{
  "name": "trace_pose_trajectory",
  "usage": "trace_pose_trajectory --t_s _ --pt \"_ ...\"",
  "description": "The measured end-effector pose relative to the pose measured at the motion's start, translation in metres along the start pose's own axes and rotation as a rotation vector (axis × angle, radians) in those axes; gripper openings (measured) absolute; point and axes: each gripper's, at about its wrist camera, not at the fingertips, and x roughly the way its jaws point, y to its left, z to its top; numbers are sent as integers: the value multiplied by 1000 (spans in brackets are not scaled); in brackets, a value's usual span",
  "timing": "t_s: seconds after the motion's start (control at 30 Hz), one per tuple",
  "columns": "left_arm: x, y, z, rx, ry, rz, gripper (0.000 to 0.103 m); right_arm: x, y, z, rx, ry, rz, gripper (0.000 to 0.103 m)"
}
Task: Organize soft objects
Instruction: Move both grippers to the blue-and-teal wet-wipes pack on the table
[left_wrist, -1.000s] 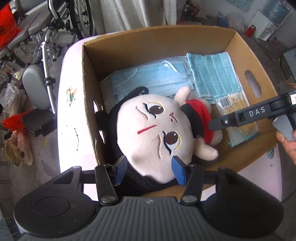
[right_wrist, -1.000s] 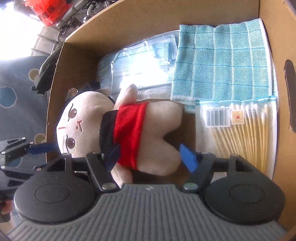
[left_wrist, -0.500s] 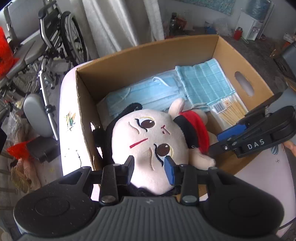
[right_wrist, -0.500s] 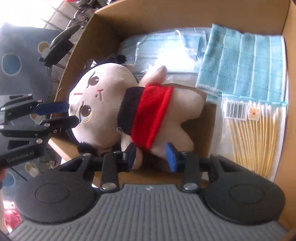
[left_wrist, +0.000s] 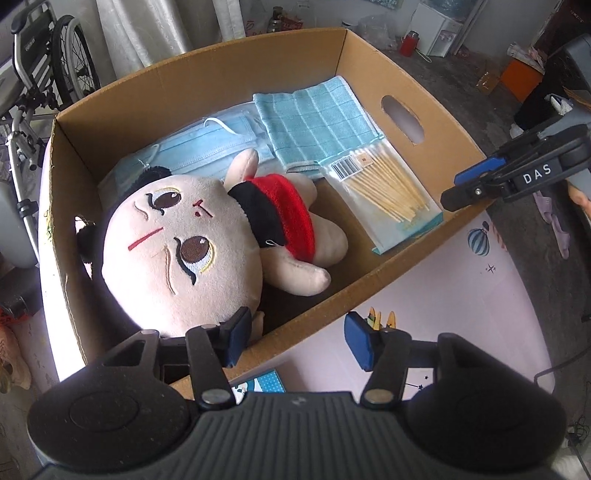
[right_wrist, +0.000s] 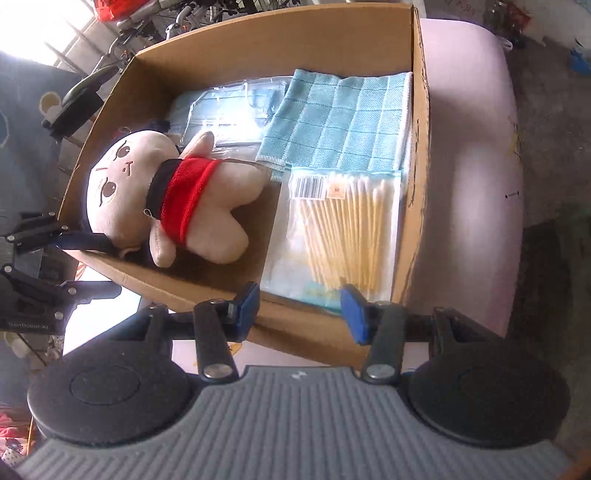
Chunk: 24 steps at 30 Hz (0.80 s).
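A plush doll (left_wrist: 177, 254) with a cream face and red top lies on its back in the cardboard box (left_wrist: 258, 62), free of both grippers. Behind it lie blue face masks (left_wrist: 207, 147), a folded teal towel (left_wrist: 314, 118) and a bag of cotton swabs (left_wrist: 388, 192). My left gripper (left_wrist: 297, 341) hovers over the box's near wall, jaws opening, nothing between the pads. My right gripper (right_wrist: 300, 310) hangs above the near wall by the swabs (right_wrist: 340, 236), jaws opening and empty. It also shows as the right gripper (left_wrist: 452, 190) beside the box. The doll (right_wrist: 147, 192) lies left.
The box stands on a pink table (left_wrist: 443, 295) with cartoon prints. A wheelchair (left_wrist: 44, 74) stands behind on the left, next to curtains. A red bottle (left_wrist: 408, 44) and an orange box (left_wrist: 521, 77) sit on the floor behind. A person's finger (left_wrist: 580, 195) shows at the right edge.
Both grippers have drawn back from the doll to above the box's near wall. The right one rose out of the box. The doll stays lying inside, let go.
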Motion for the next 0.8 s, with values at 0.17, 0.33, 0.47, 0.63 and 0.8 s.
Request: trace_pose_trajectory --t_s 0.17,0.33,0.47,0.63,0.8 --pt "1 -6 1 8 57 1 58 -5 1 -15 -11 11 14 47" --pt "2 -10 -6 71 37 51 60 -7 -2 -22 12 -11 39 48" --pt "-2 -12 -12 91 37 58 63 -10 -2 -19 2 4 53 48" --pt "-25 -16 -18 76 -91 130 67 -33 8 -24 -27 -85 -11 50" --pt "-100 -27 -75 -56 -352 148 76 -94 48 -76 -184 -271 -37 62"
